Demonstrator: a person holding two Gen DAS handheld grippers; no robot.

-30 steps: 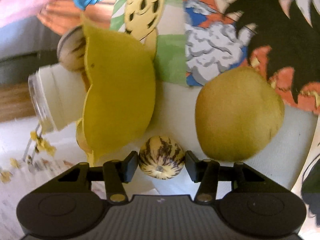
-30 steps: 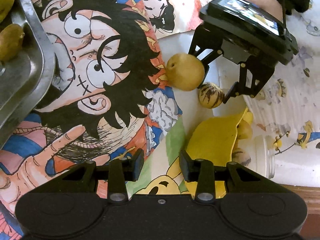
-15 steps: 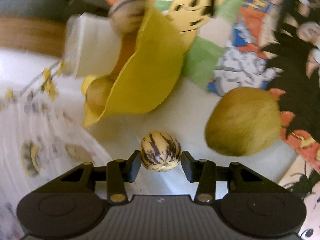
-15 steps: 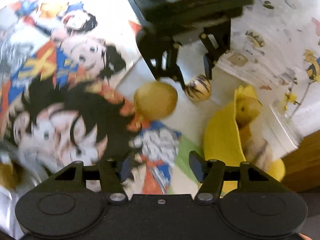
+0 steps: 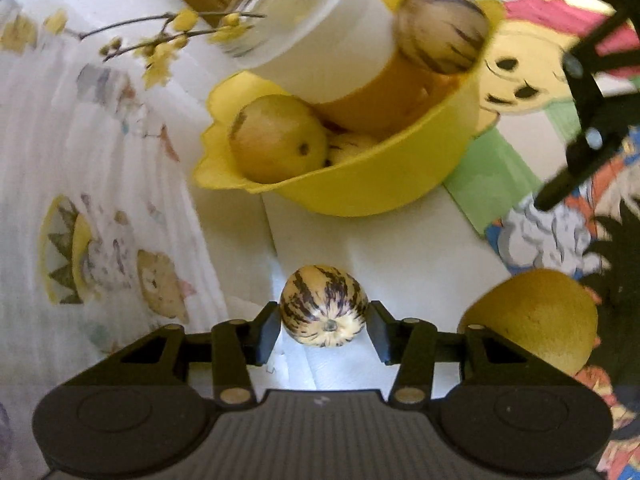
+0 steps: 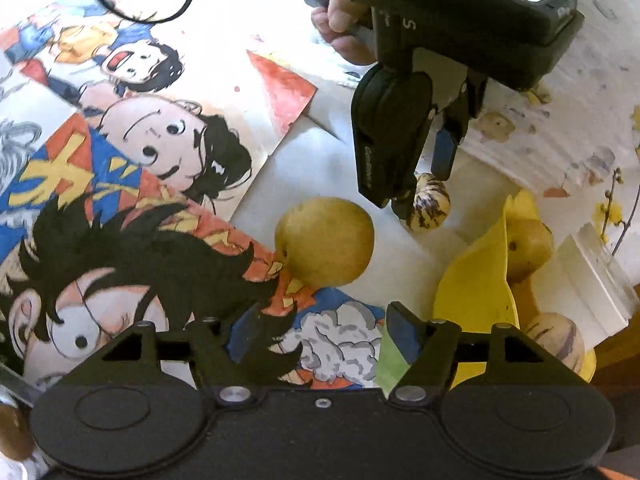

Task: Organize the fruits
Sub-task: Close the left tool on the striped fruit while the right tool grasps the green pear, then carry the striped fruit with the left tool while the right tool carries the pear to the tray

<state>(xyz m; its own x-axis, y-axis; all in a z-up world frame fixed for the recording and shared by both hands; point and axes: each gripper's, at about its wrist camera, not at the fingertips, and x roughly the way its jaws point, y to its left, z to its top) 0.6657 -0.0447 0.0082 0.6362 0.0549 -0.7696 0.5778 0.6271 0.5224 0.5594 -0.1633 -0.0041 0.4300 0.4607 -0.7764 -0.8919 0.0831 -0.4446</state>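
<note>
Little can be read here. From the right wrist view, the left gripper bears a white "S" on the side of its black body, with smaller white marks beside it too small to make out. Down its near arm runs a line of pale lettering, too blurred to read. The cartoon cloth shows yellow shapes like characters on blue, not legible.

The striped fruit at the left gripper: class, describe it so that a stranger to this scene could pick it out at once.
Find the yellow bowl beside the cartoon poster. On the white surface in front of it, between the fingers of the left gripper, sits the small striped fruit. It is cream with dark purple streaks, unlike the larger plain yellow-brown pear next to it.
</note>
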